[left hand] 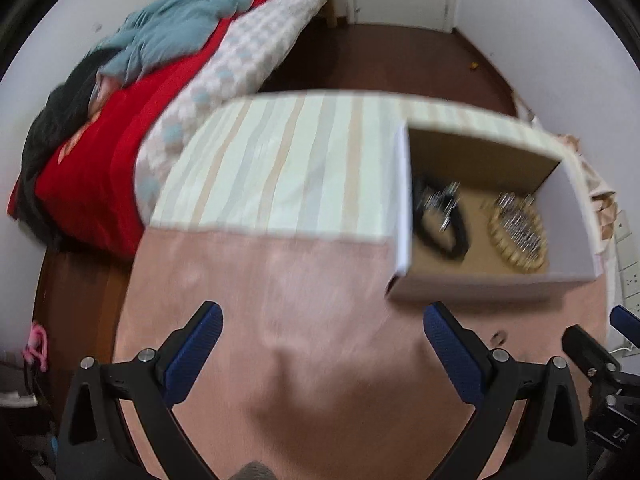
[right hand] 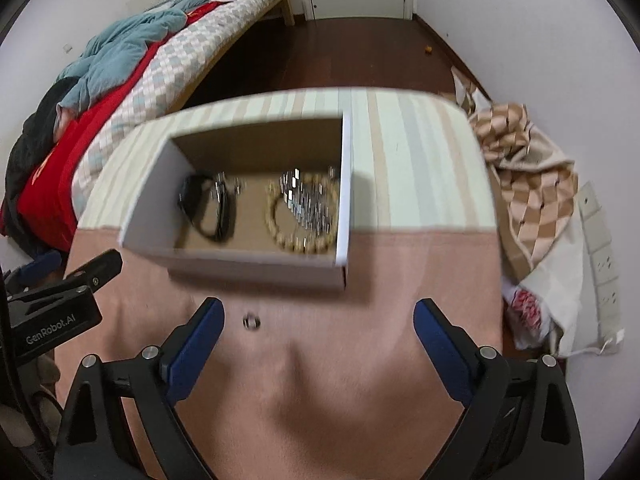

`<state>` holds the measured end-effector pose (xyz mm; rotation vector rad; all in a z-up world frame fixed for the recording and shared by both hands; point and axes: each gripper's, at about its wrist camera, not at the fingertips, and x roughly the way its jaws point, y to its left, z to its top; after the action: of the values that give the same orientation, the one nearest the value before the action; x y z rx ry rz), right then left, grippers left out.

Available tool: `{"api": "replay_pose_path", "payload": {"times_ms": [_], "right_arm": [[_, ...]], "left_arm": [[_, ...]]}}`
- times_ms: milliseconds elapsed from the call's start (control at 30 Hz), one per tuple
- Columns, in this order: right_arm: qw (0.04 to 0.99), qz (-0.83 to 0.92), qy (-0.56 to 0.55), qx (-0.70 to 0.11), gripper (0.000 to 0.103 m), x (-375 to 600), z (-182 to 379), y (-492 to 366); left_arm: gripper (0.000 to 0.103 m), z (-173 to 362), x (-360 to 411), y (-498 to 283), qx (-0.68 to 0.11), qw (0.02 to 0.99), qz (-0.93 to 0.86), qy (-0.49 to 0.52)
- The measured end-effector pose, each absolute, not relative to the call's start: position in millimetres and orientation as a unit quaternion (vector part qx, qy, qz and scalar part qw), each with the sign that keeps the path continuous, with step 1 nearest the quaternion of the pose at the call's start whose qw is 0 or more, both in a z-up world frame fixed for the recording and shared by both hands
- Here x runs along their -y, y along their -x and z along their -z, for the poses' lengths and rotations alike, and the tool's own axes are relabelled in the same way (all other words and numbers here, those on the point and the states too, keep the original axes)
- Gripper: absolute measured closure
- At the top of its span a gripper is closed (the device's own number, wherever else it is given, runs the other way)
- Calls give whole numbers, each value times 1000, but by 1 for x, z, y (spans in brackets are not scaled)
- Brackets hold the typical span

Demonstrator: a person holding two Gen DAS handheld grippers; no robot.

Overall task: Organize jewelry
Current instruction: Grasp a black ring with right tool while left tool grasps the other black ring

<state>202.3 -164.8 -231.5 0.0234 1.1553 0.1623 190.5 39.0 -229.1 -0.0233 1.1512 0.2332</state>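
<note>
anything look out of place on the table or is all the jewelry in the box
One piece is out: a small ring lies loose on the pink cloth in front of the box, just ahead of the open right gripper. The rest sits inside the box.

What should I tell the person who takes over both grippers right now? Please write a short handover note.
Left gripper: open, holding nothing, above the pink cloth.
Right gripper: open, holding nothing.
White box: on the table, open on top. Inside lie a black band with something shiny, and a gold beaded bracelet with a silvery piece; blur hides the details.
Done: those pieces are in the box.
Left: one small ring lies on the cloth in front of the box, between the right gripper's fingers. Probably pick it up and put it in the box.
</note>
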Motion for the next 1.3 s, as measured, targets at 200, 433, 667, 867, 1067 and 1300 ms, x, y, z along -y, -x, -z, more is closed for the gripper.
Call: {"api": "replay_pose_path", "payload": {"times_ms": [200, 433, 667, 867, 1067, 1300], "right_arm": [[834, -112, -17, -539, 45, 154, 264, -181], [839, -128, -4, -528, 49, 131, 283, -181], [854, -118, 42, -505, 68, 108, 289, -179], [860, -111, 47, -496, 90, 111, 287, -176], [869, -86, 12, -488, 90, 150, 270, -164], [874, -47, -27, -483, 90, 195, 257, -154]], "left_arm": [[0, 269, -52, -173, -575, 807, -132, 14], [0, 284, -66, -165, -579, 802, -146, 10], [0, 284, -67, -162, -574, 805, -149, 3], [1, 271, -47, -158, -556, 821, -134, -7], [1, 260, -14, -163, -543, 835, -87, 3], [4, 264, 29, -165, -543, 839, -38, -8]]}}
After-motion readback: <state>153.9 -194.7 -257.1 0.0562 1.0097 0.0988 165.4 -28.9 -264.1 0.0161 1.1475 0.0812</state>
